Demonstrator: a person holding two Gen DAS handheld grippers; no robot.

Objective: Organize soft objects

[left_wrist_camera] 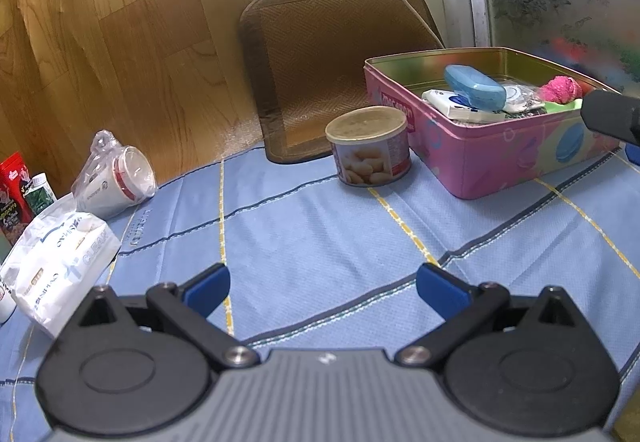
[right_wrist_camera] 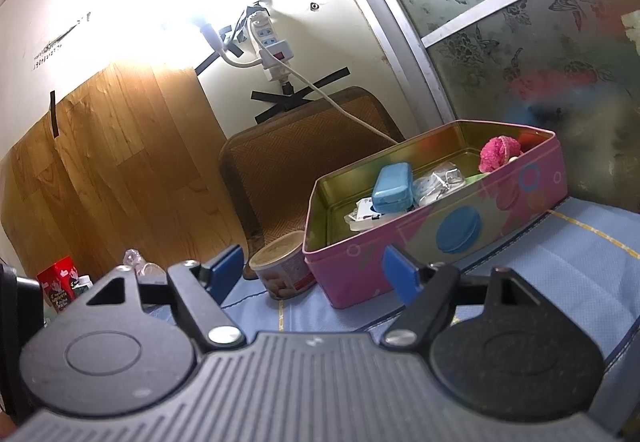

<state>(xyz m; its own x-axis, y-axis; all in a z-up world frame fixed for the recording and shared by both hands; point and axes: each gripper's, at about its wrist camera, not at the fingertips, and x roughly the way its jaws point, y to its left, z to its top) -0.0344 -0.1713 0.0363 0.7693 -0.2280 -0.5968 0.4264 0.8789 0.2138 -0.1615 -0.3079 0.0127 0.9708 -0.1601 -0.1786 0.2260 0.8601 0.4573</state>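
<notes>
The white tissue pack (left_wrist_camera: pixel 60 262), the one soft thing lying outside the pink tin (left_wrist_camera: pixel 500 169), is sitting at the left edge of the blue checked cloth (left_wrist_camera: pixel 320 234), just beside a bagged cup (left_wrist_camera: pixel 116 177) and well apart from the tin at the far right. Inside the tin a pink fluffy ball (left_wrist_camera: pixel 560 89), a blue case (left_wrist_camera: pixel 474 85) and a wipes packet (left_wrist_camera: pixel 452 103) are already lying together. The left gripper (left_wrist_camera: pixel 322 288) is hovering low over the cloth with its jaws spread wide and nothing between them; the right gripper (right_wrist_camera: pixel 314 272) is facing the tin, jaws likewise wide and empty. The likely step in hand is fetching the tissue pack, and the left gripper is sitting nearer to it. Doing it well probably means swinging left, straddling the pack across its narrow side, and closing gently so the wrapper is not slipping or crumpling. The round can (left_wrist_camera: pixel 370 145) is standing just beside the tin's near corner, so the carry should be passing over it.
</notes>
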